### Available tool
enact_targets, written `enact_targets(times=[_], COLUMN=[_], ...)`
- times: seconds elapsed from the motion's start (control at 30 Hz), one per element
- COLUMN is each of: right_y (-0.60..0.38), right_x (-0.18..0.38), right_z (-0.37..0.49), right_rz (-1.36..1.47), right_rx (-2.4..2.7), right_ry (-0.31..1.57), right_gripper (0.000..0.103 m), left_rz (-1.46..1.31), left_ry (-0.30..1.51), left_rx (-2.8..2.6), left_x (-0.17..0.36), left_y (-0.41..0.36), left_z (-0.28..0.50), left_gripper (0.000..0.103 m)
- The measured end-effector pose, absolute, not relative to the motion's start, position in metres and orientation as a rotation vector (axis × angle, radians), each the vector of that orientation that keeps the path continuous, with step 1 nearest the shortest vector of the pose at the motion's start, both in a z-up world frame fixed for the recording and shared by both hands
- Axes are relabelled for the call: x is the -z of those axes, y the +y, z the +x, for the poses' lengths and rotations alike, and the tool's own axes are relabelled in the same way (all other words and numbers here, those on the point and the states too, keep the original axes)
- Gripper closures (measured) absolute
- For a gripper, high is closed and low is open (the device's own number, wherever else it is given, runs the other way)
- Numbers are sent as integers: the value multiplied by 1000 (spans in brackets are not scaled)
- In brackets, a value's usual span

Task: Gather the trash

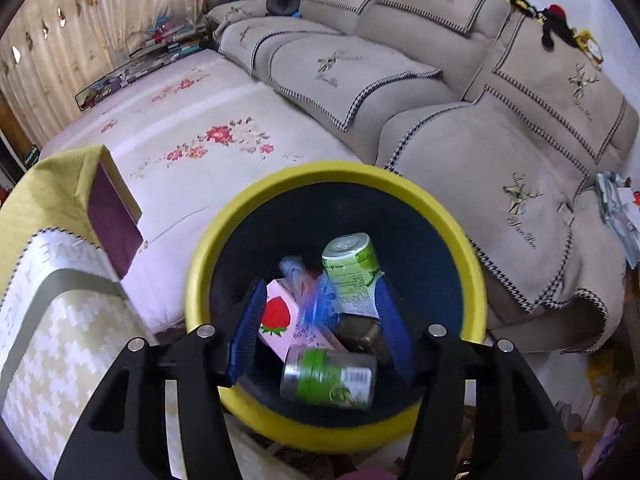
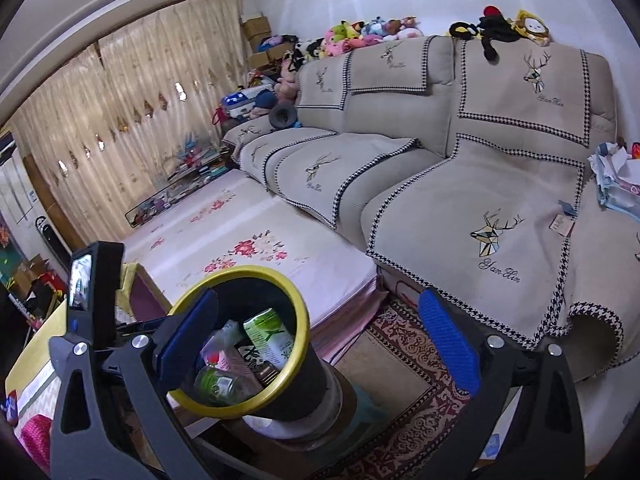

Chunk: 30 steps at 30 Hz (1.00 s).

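Beige sofa (image 2: 420, 184) and a flowered pad fill the room behind your bin (image 1: 256, 216), which stands on a low stand by the rug (image 2: 404, 364). Your left gripper (image 1: 320, 316) hangs over the bin's mouth, jaws apart and nothing pressed between them; a green can (image 1: 330, 378) lies just below, in the bin with a second can (image 1: 352, 264), a strawberry carton (image 1: 280, 320) and blue wrap. Your right gripper (image 2: 316, 344) is wide open and empty beside the bin. Several pieces are binned already. Crumpled paper (image 2: 616, 180) on the sofa arm may be what's left.
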State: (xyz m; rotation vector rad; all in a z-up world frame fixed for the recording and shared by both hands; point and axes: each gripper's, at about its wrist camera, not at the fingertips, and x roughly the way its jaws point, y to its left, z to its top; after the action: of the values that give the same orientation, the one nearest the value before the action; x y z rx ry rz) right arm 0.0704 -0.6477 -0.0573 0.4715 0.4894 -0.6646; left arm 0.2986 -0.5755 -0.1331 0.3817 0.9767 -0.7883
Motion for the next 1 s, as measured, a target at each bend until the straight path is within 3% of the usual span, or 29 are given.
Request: enact_targets(times=[0.1, 0.2, 0.53, 1.0], right_y=[-639, -628, -569, -465], right_x=[54, 51, 26, -16], right_z=[69, 66, 46, 10], right_rz=[466, 446, 333, 157], right_rx=[630, 588, 435, 232], right_ry=[490, 498, 493, 432], right_gripper=[7, 7, 7, 7], left_rz=[368, 313, 185, 39], left_ry=[872, 766, 541, 469], left_rx=[772, 765, 509, 208], left_x=[103, 67, -7, -27], left_y=[-547, -501, -297, -97], left_z=[280, 255, 167, 40], left_gripper=[17, 5, 5, 5])
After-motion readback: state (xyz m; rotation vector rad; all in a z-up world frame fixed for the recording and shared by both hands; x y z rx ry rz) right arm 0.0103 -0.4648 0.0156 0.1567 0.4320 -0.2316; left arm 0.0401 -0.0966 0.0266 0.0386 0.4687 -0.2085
